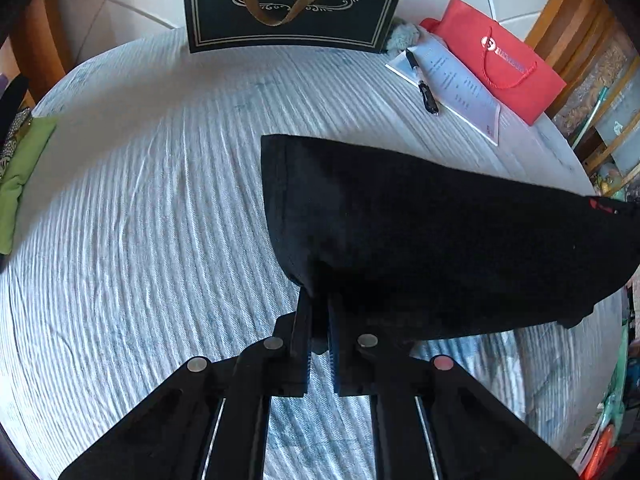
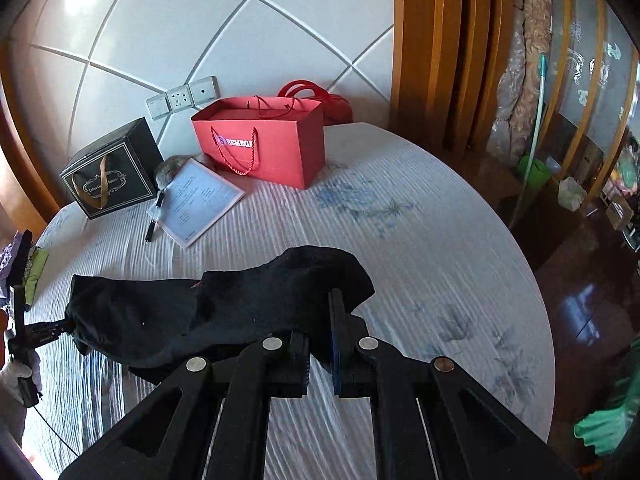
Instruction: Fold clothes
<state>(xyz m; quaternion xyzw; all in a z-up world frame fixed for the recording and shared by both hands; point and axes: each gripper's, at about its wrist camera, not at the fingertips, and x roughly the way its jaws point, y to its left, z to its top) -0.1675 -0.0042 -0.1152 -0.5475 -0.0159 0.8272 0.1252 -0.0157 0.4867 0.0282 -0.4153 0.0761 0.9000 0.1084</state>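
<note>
White ribbed bedspread [image 2: 420,240] covers the round bed. Black garment [image 2: 224,312] is held above it, long axis running left–right betw. both grippers, sagging mid-span. Left gripper [image 1: 319,300]: fingers nearly closed, pinching the garment's near-left corner. Right gripper [image 2: 320,320]: fingers close together w/ cloth draped betw. and over them. Far side: red bag [image 2: 260,144], black gift box [image 2: 112,172], paper sheet [image 2: 196,200], pen [image 2: 154,218].
</note>
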